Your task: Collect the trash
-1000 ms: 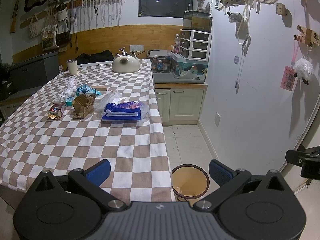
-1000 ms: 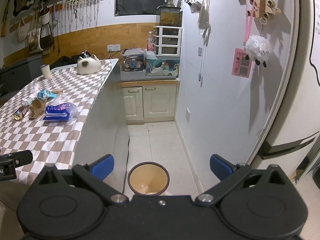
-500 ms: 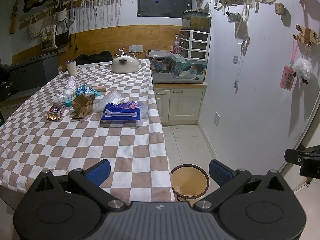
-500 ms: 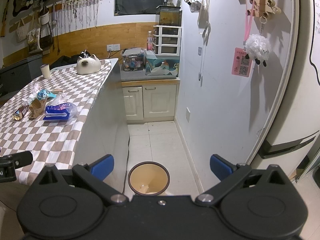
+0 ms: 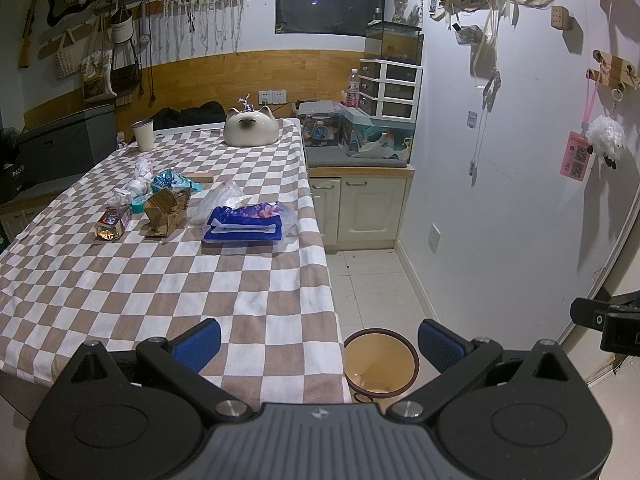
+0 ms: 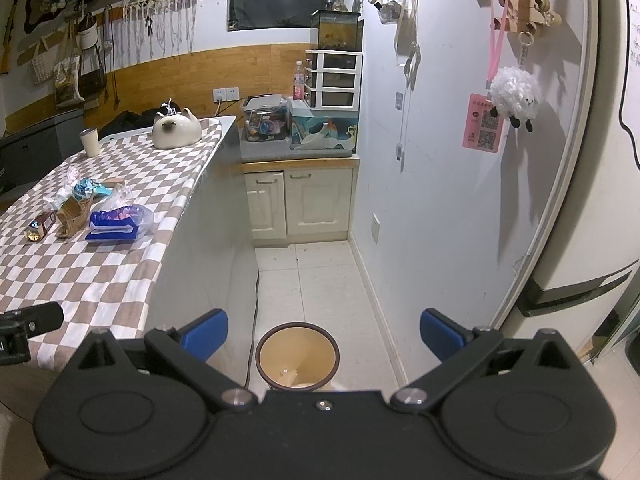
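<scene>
Trash lies in a cluster on the checkered table (image 5: 160, 280): a blue plastic package (image 5: 246, 226), a crumpled brown paper box (image 5: 164, 210), a small foil wrapper (image 5: 110, 228), a teal wrapper (image 5: 172, 182) and clear plastic (image 5: 222, 200). On the floor by the table's near corner stands a brown-rimmed yellow bin (image 5: 380, 360), also seen from the right wrist as the bin (image 6: 298, 356). My left gripper (image 5: 318, 342) hangs open over the table's near edge, far from the trash. Above the bin, my right gripper (image 6: 322, 336) is open and holds nothing.
A cat-shaped ceramic pot (image 5: 250, 128) and a paper cup (image 5: 143, 135) stand at the table's far end. Cream cabinets (image 6: 304, 204) with boxes on top close the aisle's far end. A white wall (image 6: 460, 200) runs along the right of the tiled floor (image 6: 316, 280).
The left view has shifted very slightly; both grippers stay open and nothing on the table has moved.
</scene>
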Motion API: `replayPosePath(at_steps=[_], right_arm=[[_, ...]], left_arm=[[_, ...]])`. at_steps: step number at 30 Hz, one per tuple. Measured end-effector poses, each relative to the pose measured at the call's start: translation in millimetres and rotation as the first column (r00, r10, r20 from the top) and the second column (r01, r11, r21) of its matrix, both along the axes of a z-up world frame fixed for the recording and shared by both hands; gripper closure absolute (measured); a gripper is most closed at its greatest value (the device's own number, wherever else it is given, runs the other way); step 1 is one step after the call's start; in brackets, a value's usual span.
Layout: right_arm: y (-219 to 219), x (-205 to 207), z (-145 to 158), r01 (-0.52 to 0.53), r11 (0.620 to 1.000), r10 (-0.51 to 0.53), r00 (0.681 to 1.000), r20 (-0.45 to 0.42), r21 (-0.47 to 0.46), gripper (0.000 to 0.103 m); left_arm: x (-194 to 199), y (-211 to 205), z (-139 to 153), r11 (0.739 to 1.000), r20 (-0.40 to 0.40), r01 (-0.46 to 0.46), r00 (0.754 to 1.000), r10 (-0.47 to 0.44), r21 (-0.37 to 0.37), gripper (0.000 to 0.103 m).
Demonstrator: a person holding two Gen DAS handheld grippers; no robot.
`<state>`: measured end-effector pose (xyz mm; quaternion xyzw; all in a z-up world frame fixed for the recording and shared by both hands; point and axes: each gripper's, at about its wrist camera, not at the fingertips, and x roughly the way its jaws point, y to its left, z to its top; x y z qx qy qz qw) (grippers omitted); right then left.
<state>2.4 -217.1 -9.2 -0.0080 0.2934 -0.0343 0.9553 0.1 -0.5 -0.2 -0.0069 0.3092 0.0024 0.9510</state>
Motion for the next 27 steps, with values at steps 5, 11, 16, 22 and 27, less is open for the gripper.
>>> replayPosePath(at_steps=[5,11,16,22,27], right_arm=[[0.3,-0.2,0.1,0.0,1.0,0.0,1.0,-0.001,0.001,0.0],[-1.4,2.2,-2.8,0.004,1.0,-0.004,1.0,-0.007,0.002,0.0],[-1.5,2.3,-2.8,0.004,1.0,-0.004,1.0,-0.007,0.002,0.0],[-1.8,3.0,-2.8,0.002,1.0,-0.002,1.0,-0.008,0.003,0.0],[-4.1,6.4,-8.2,-0.003,1.0,0.003,1.0,0.002,0.016,0.0]], left_arm=[[0.0,0.0,0.0,1.0,0.0,0.0,1.0,0.0,0.0,0.0],[0.0,0.0,0.0,1.0,0.001,0.0,1.0,0.0,0.0,0.0],[0.1,-0.1,-0.1,1.0,0.001,0.0,1.0,0.0,0.0,0.0],[0.4,0.2,-0.5,1.0,-0.002,-0.001,1.0,0.001,-0.003,0.0],[6.6,1.4,-9.4,1.0,-0.011,-0.003,1.0,0.003,-0.007,0.0]])
